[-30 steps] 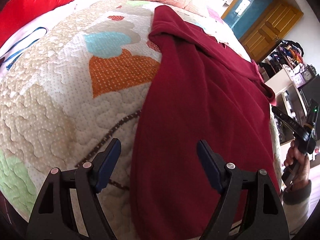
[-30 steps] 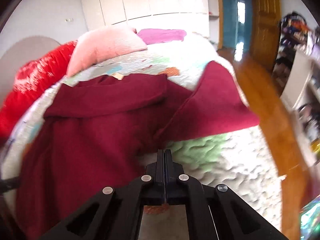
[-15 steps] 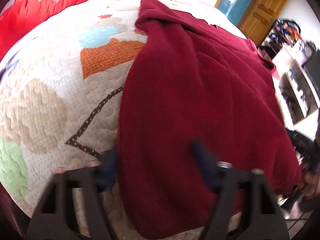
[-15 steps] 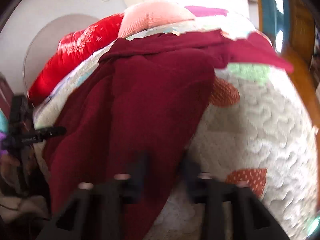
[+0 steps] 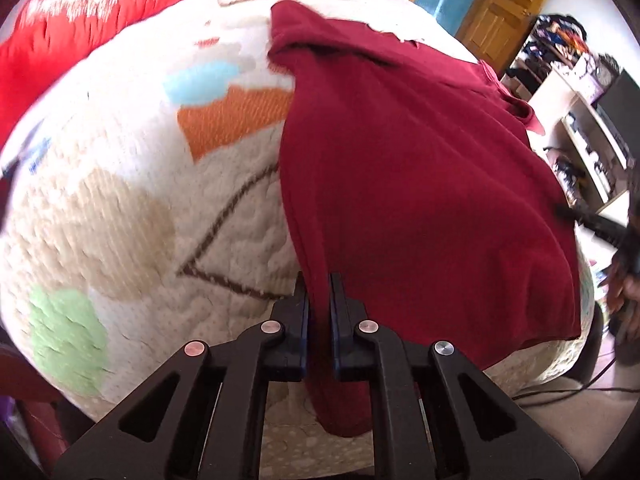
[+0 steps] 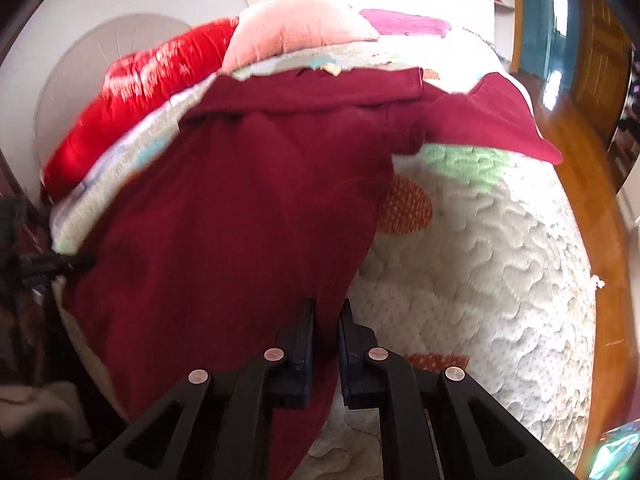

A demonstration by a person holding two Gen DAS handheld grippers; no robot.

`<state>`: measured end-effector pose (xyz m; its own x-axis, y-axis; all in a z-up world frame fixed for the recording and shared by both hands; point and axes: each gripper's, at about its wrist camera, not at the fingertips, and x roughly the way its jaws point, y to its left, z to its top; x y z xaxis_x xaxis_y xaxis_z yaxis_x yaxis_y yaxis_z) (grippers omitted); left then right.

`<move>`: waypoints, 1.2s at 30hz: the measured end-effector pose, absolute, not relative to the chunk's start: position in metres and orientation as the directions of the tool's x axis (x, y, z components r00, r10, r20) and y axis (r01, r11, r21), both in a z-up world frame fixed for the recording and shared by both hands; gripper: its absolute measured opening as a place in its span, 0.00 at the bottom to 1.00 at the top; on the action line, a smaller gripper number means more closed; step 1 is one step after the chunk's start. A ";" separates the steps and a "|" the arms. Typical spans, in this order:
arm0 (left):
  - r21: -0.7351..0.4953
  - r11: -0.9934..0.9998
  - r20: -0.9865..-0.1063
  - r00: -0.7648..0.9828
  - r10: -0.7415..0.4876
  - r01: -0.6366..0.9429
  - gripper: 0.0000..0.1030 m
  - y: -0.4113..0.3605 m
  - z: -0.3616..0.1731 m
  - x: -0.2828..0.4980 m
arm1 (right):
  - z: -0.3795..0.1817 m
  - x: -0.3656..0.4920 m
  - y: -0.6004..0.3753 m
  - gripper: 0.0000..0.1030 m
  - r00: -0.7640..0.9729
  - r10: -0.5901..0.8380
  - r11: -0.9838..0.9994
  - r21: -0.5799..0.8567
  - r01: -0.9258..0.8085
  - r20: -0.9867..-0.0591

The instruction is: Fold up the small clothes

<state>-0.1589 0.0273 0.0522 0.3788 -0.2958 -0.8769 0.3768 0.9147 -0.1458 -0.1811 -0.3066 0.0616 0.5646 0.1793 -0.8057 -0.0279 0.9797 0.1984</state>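
Observation:
A dark maroon garment (image 5: 400,160) lies spread on the patchwork quilt (image 5: 120,208), its lower part hanging over the bed's near edge. My left gripper (image 5: 319,296) is shut on the garment's left edge, and cloth fills the slot between its pads. In the right wrist view the same garment (image 6: 240,220) has one sleeve (image 6: 500,120) stretched out to the right. My right gripper (image 6: 326,320) is at the garment's right edge near the hem. Its jaws are opening by a narrow gap, with the cloth between them and touching the pads.
A red duvet (image 5: 80,28) and a pink pillow (image 6: 296,28) lie at the head of the bed. Bare quilt (image 6: 480,280) extends to the right of the garment. Shelves with clutter (image 5: 580,128) and a wooden floor (image 6: 580,160) border the bed. A person's hand (image 5: 624,288) holds the other gripper.
The left jaws went from wide open to shut on the garment's left edge. The right gripper, shut on nothing before, moved to the right edge and now has cloth between its jaws.

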 end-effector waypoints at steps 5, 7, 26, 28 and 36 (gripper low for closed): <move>-0.115 0.906 -0.854 0.425 -0.300 0.408 0.29 0.008 0.072 -0.145 | 0.106 -0.139 -0.341 0.51 0.689 -0.063 0.992 0.028 0.121 -0.722; -0.122 0.896 -0.838 0.439 -0.323 0.426 0.39 -0.005 0.079 -0.136 | 0.113 -0.105 -0.363 0.51 0.683 -0.112 0.981 0.028 0.191 -0.722; -0.204 0.886 -0.838 0.394 -0.378 0.416 0.48 -0.063 0.067 -0.046 | 0.042 0.068 -0.504 0.18 0.541 -0.209 0.850 0.122 0.512 -0.815; -0.204 0.891 -0.838 0.399 -0.373 0.406 0.48 -0.058 0.066 -0.043 | 0.060 0.057 -0.509 0.09 0.607 -0.166 0.844 0.207 0.496 -0.777; -0.261 0.914 -0.798 0.463 -0.385 0.310 0.48 -0.026 0.080 -0.020 | 0.183 0.039 -0.388 0.09 0.840 0.185 0.948 0.318 -0.015 -0.510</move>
